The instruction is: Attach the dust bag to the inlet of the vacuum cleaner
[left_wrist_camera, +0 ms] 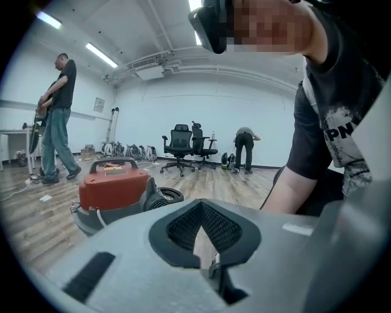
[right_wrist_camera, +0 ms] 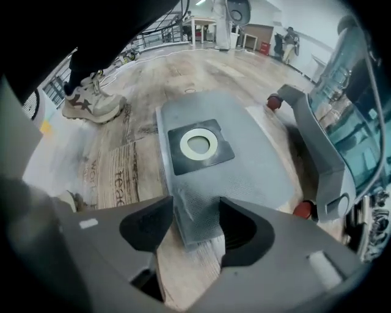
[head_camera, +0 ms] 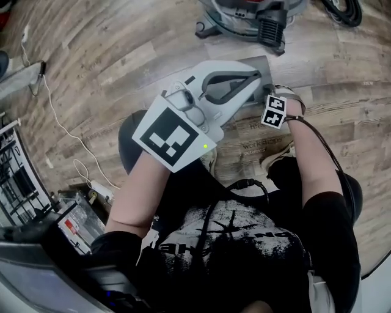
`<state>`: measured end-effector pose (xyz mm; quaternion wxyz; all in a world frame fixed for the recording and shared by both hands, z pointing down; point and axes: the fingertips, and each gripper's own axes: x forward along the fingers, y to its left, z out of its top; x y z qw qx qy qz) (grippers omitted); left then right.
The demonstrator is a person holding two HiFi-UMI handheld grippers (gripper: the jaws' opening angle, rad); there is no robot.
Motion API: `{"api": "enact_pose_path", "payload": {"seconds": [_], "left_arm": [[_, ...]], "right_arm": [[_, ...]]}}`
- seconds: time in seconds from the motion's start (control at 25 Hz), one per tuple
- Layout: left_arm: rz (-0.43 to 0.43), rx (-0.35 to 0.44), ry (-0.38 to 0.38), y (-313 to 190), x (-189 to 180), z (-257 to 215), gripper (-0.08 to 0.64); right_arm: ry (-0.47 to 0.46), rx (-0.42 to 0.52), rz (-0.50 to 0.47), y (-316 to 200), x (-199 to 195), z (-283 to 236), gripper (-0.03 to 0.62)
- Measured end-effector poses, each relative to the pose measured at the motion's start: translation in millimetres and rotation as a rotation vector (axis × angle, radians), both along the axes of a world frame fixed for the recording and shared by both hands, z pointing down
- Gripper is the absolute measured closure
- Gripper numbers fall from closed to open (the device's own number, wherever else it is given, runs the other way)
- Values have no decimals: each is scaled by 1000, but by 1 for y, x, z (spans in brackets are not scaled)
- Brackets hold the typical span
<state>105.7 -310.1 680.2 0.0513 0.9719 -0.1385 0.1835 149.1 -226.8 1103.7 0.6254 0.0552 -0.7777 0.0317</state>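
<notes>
The grey dust bag (right_wrist_camera: 226, 153) lies flat on the wooden floor, its dark collar with a white ring (right_wrist_camera: 198, 144) facing up. My right gripper (right_wrist_camera: 195, 212) points steeply down over the bag's near end, jaws open, with the bag's edge between them but not pinched. In the head view only its marker cube (head_camera: 274, 112) shows, beside a corner of the bag (head_camera: 256, 61). My left gripper (head_camera: 258, 77) is shut and empty, held nearly level towards the red vacuum cleaner (left_wrist_camera: 113, 188). The vacuum (head_camera: 250, 15) stands just beyond the bag.
A white cable (head_camera: 61, 122) and power strip (head_camera: 101, 192) lie on the floor at left, near racks of gear (head_camera: 18, 183). A black hose (head_camera: 342, 12) sits at top right. Office chairs (left_wrist_camera: 183, 143) and two people (left_wrist_camera: 58, 116) (left_wrist_camera: 246, 150) stand far off.
</notes>
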Motion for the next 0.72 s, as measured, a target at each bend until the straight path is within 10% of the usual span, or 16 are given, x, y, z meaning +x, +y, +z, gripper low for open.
{"api": "enact_pose_path", "payload": {"seconds": [0.72], "left_arm": [[-24, 15, 20, -7, -8, 0, 560]], "right_arm": [[67, 26, -91, 1, -9, 0, 574]]}}
